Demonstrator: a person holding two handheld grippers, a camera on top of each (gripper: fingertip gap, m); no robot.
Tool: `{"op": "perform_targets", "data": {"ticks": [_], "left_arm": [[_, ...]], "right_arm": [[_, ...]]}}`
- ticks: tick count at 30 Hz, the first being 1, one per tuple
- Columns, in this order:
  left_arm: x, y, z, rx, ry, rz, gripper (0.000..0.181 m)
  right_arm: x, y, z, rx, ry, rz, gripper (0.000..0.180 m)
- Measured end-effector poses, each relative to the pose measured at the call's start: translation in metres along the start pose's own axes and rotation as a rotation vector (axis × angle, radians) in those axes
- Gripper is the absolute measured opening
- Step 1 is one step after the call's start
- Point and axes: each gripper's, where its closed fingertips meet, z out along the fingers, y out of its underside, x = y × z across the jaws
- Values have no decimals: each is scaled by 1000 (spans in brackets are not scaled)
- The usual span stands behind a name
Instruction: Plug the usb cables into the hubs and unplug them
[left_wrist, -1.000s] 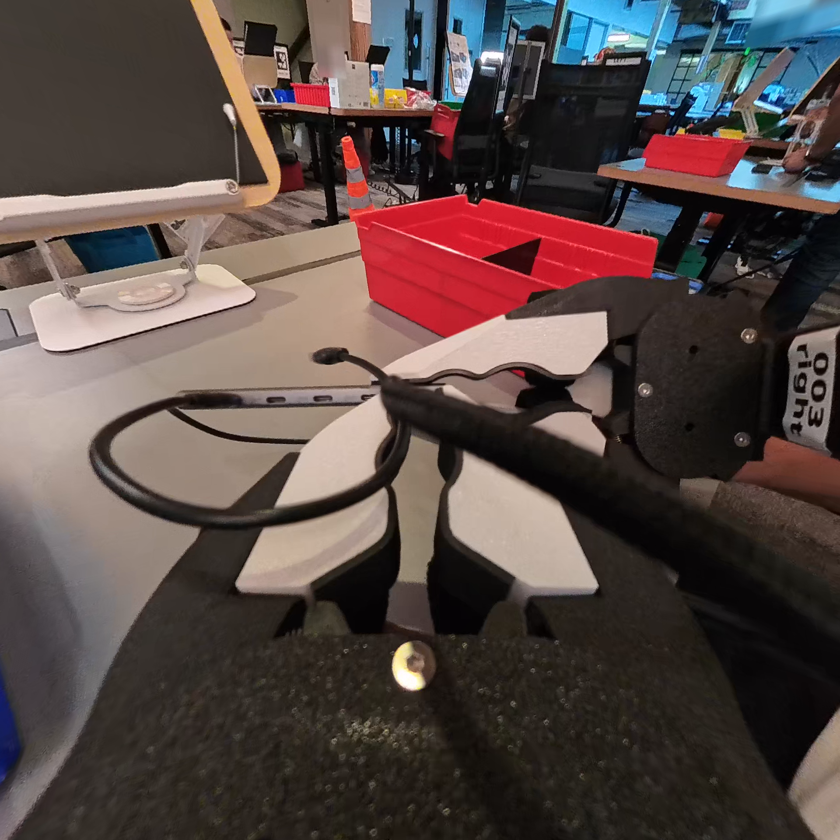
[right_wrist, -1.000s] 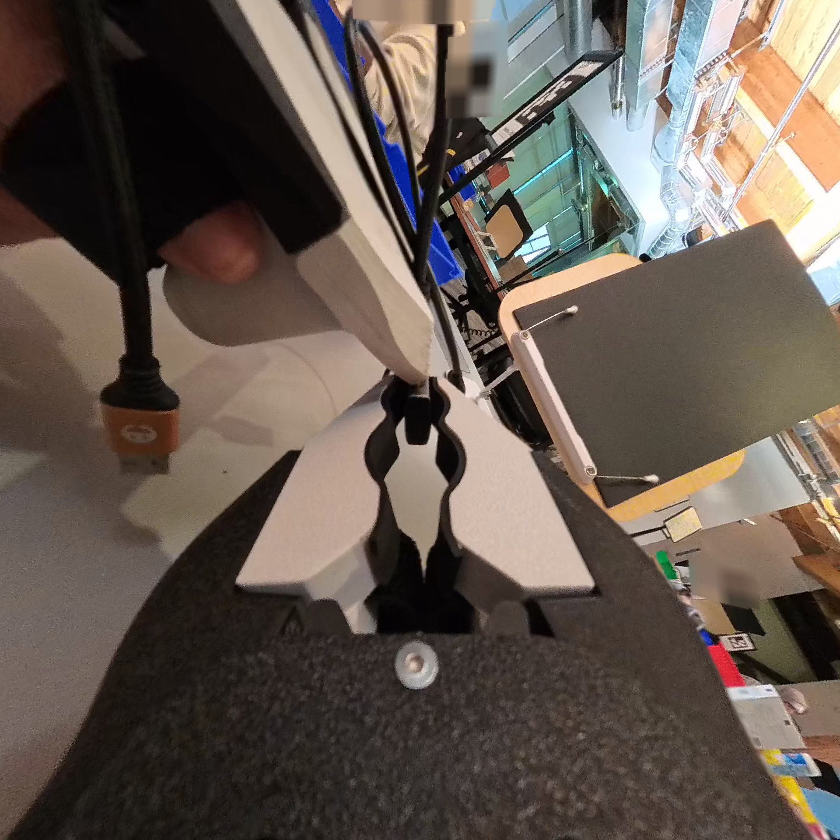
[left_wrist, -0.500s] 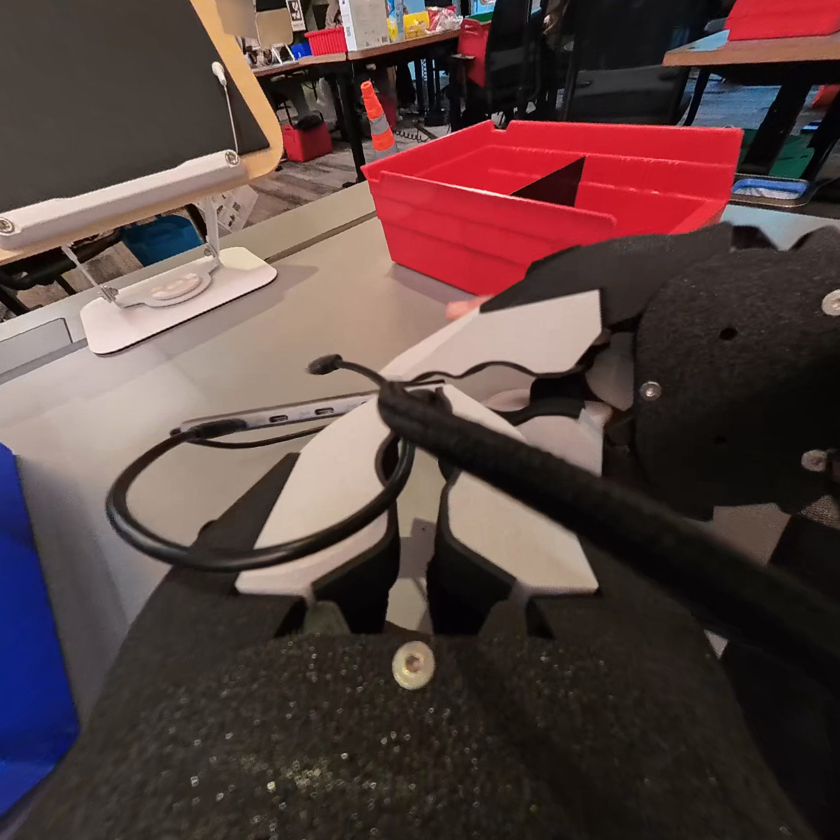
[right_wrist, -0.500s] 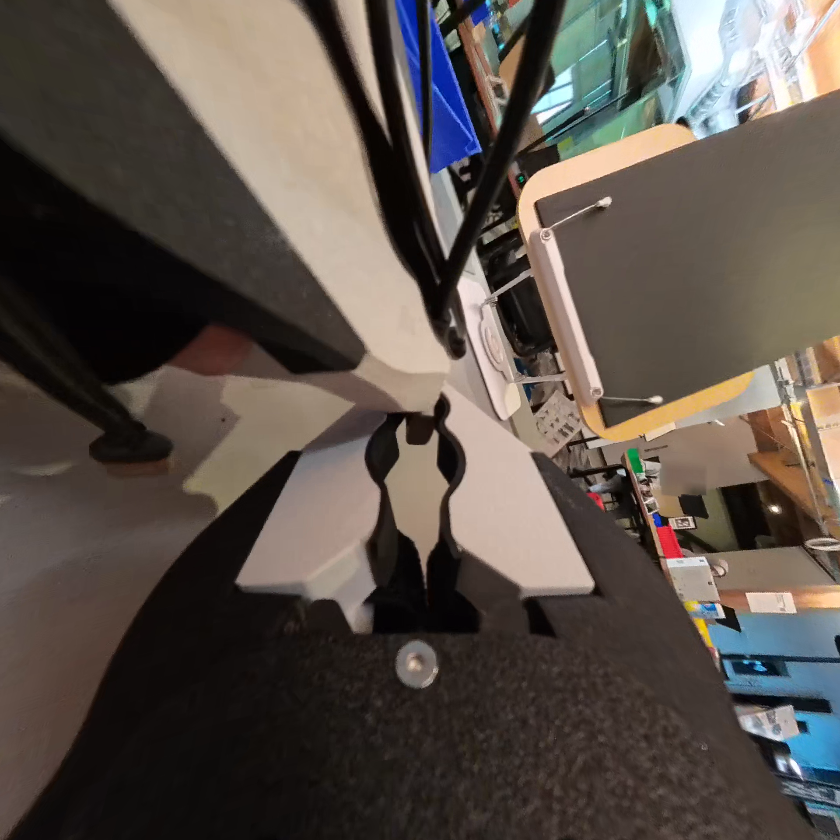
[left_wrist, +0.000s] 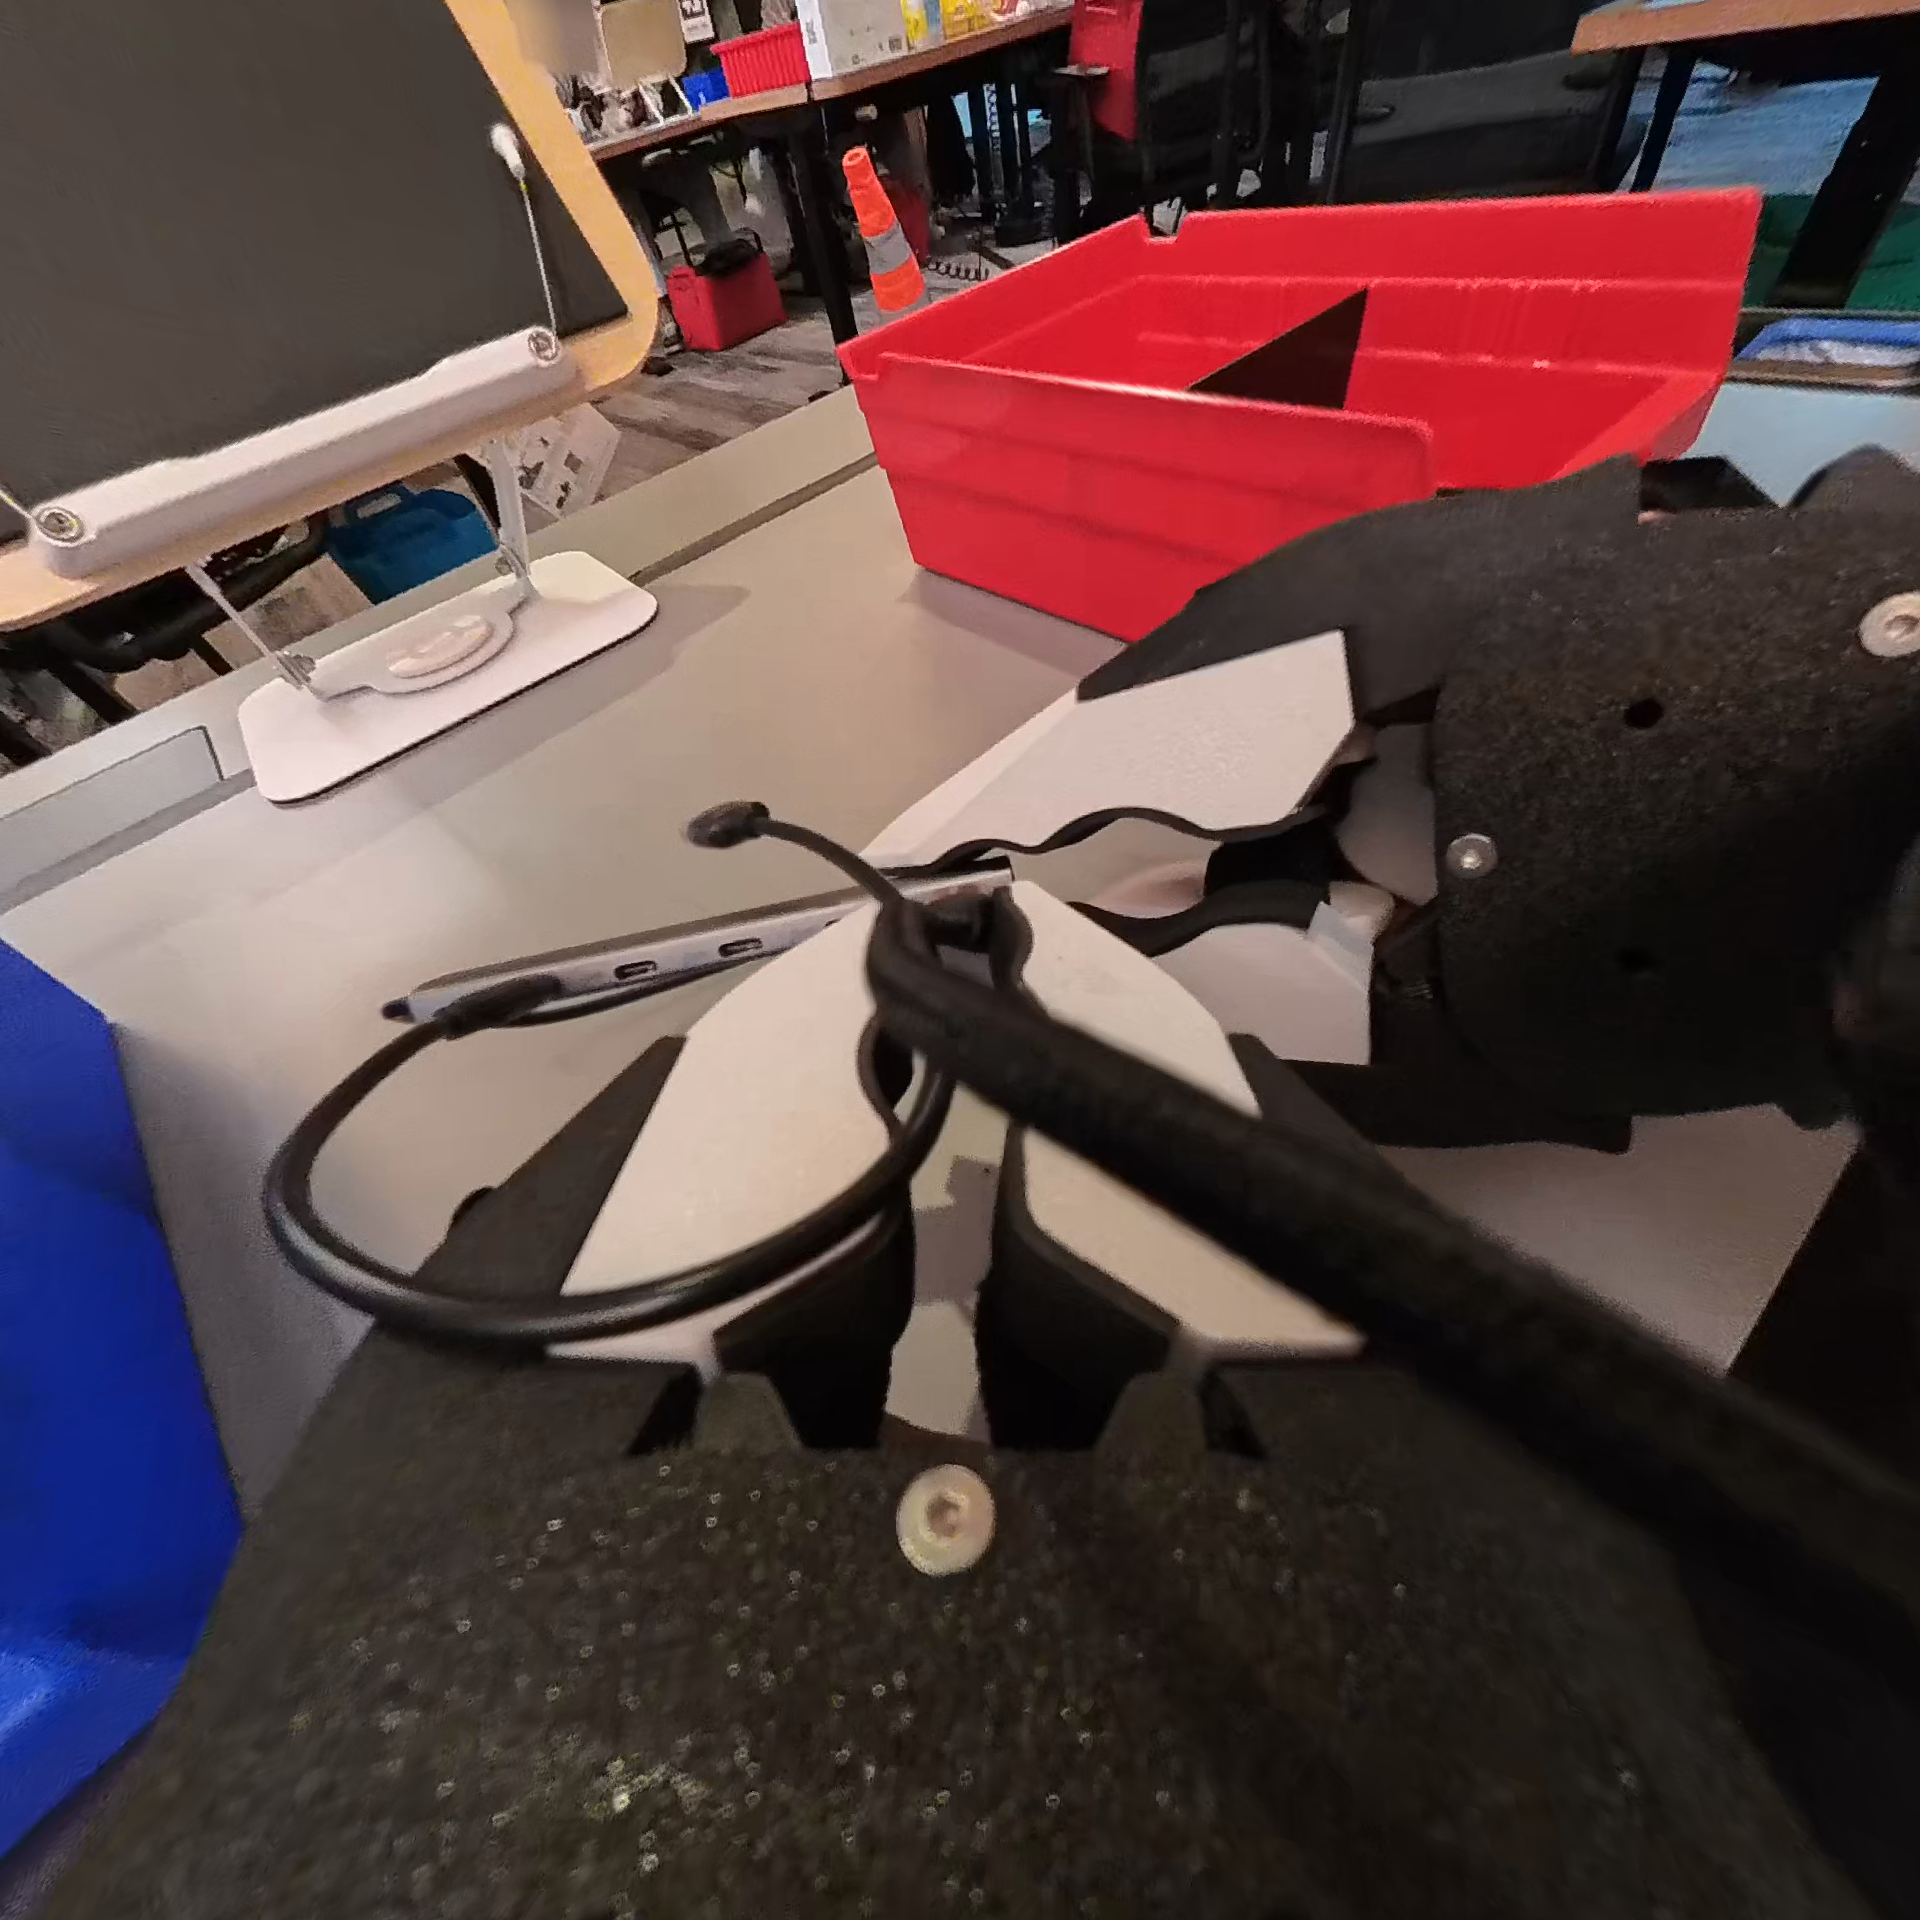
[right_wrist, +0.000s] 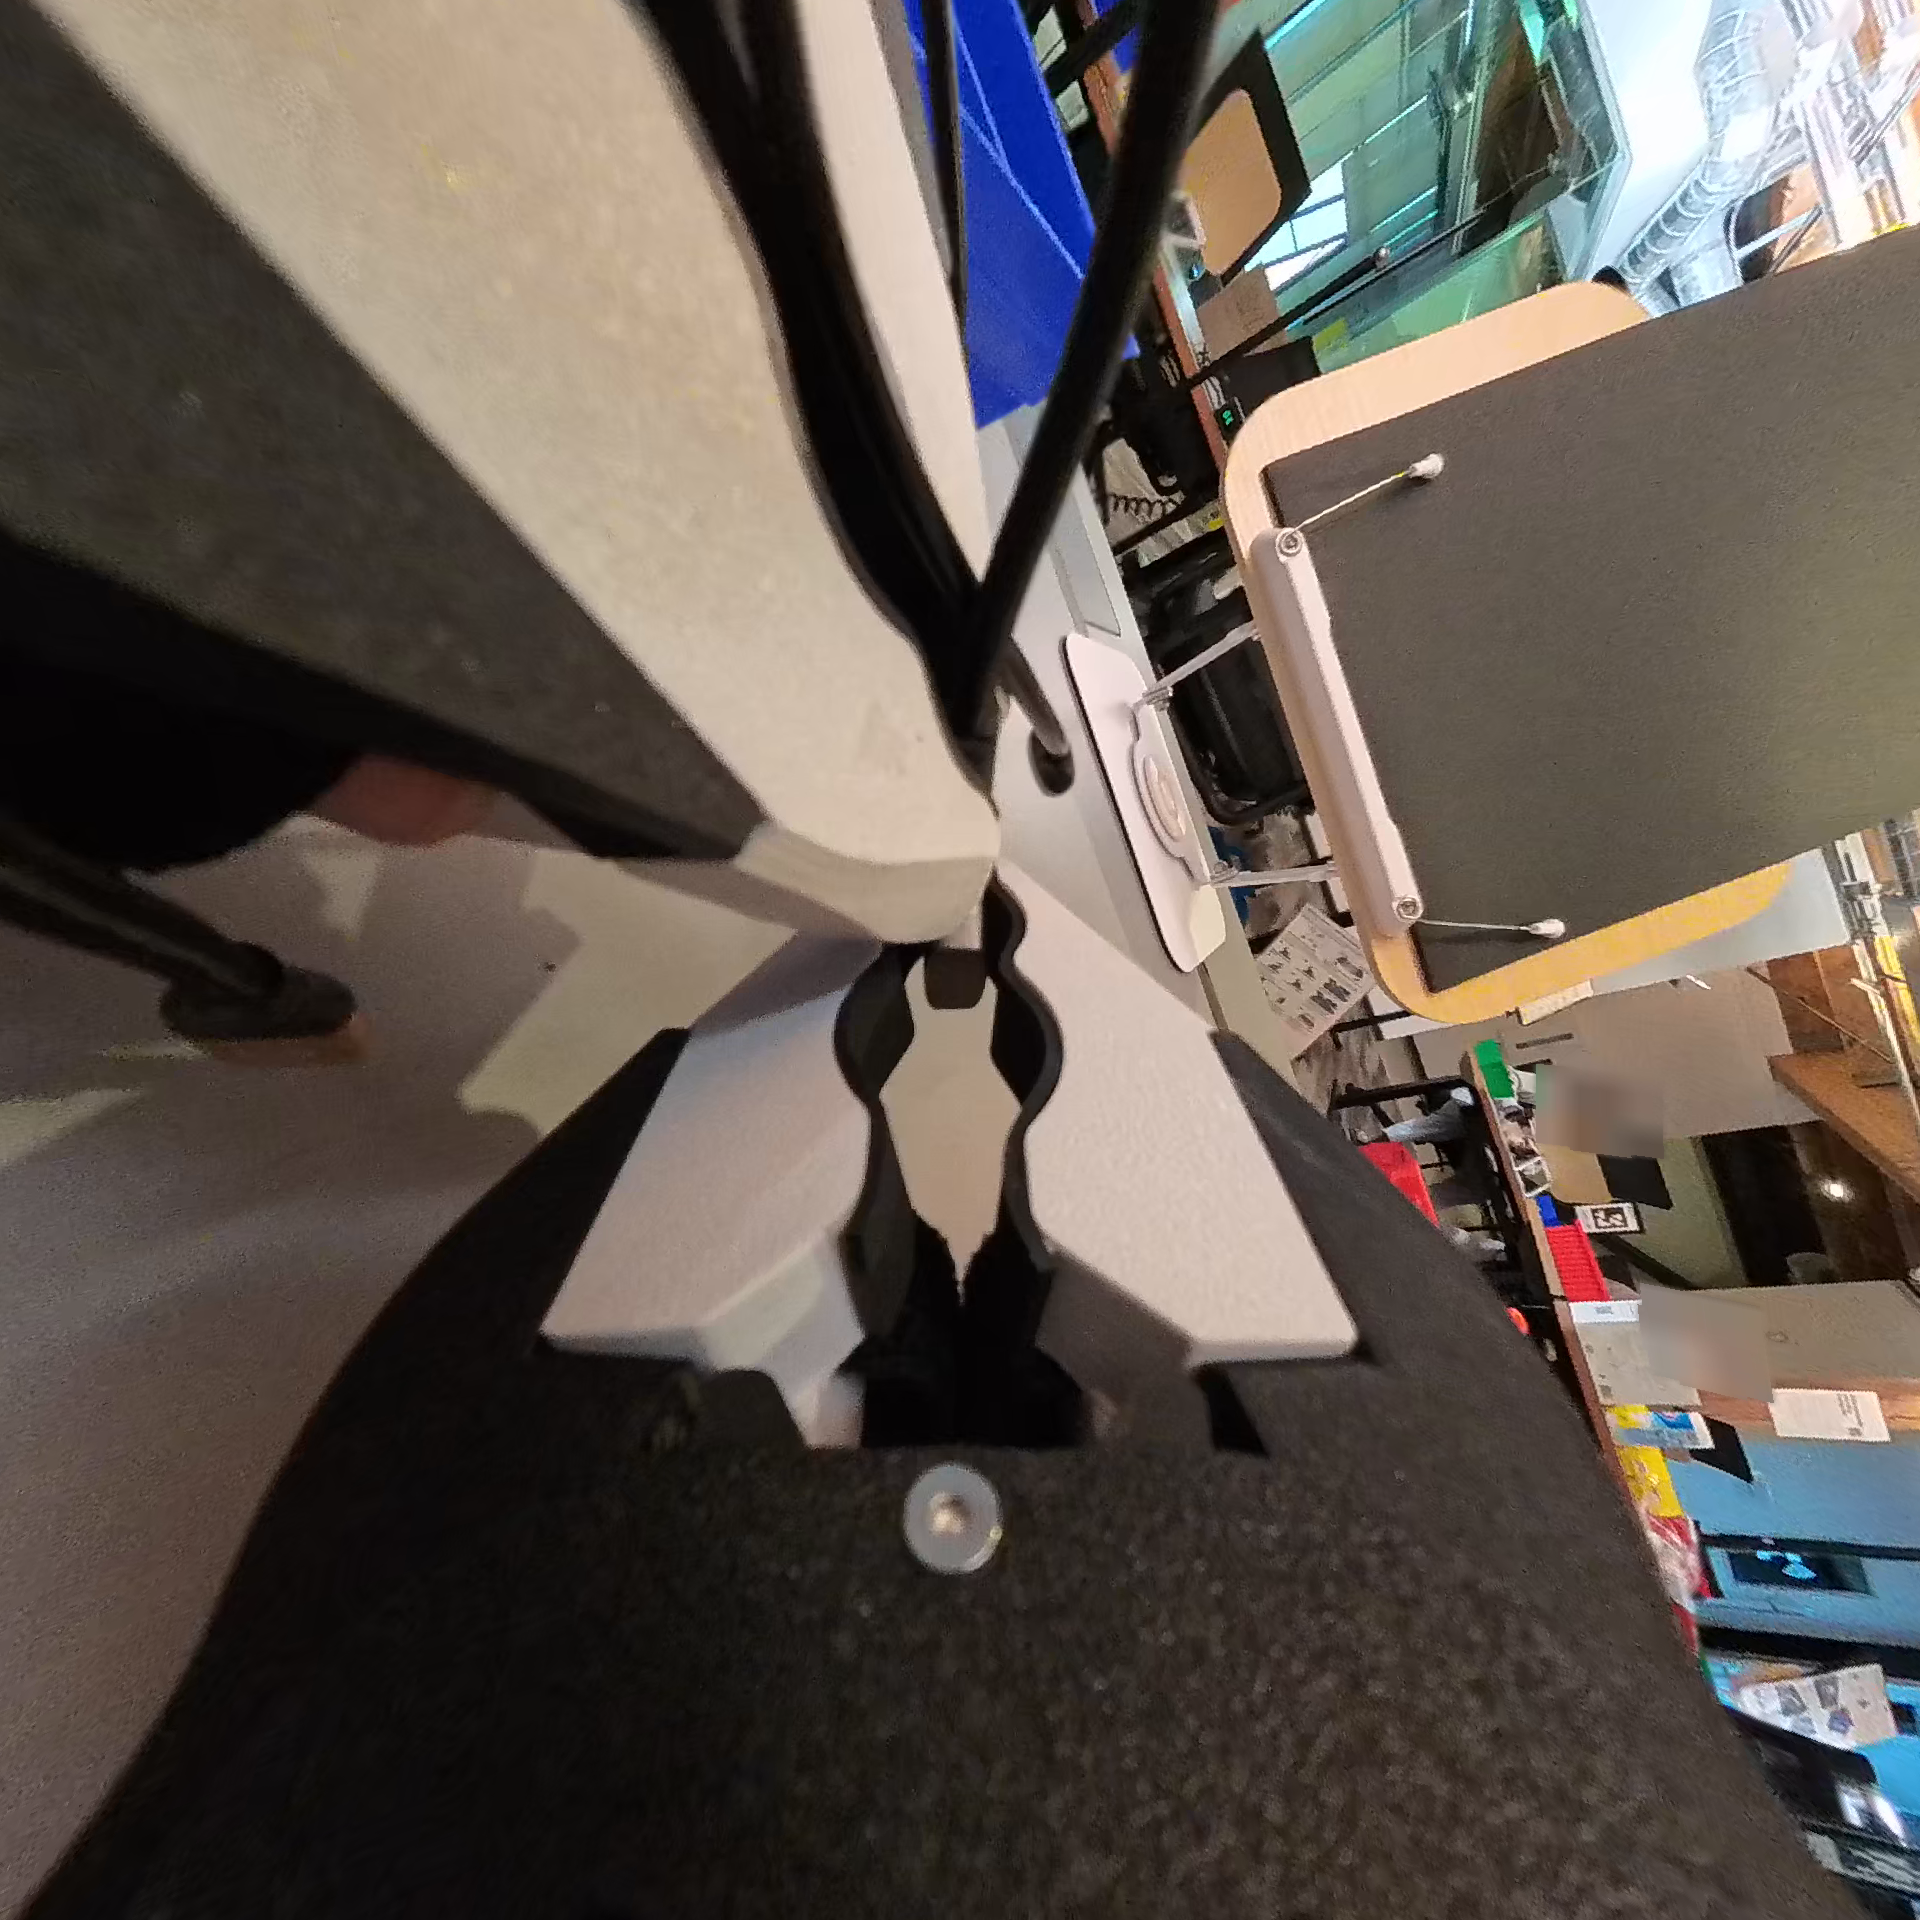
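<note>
Smooth grey table (left_wrist: 727, 727) carries a glossy red plastic bin (left_wrist: 1143, 499) with a black divider, and a white-based stand (left_wrist: 436, 675) holding a dark, wood-edged board. A slim silver hub (left_wrist: 665, 961) lies flat, its oval ports facing the camera, a thin rubbery black lead (left_wrist: 343, 1247) looping from its far-left end. The left gripper (left_wrist: 961, 925) — matte white fingers on a speckled black body — is closed on a small black plug, a thick braided cable (left_wrist: 1195, 1143) trailing back over it. The right gripper (right_wrist: 951, 971), with wavy rubber pads, pinches the hub's end, it seems, though blur hides the contact.
</note>
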Motion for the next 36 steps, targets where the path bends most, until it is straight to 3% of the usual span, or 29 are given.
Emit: {"op": "perform_targets", "data": {"ticks": [36], "left_arm": [[-9, 5, -13, -32, -9, -36, 11]], "right_arm": [[-6, -12, 4, 65, -57, 55, 9]]}}
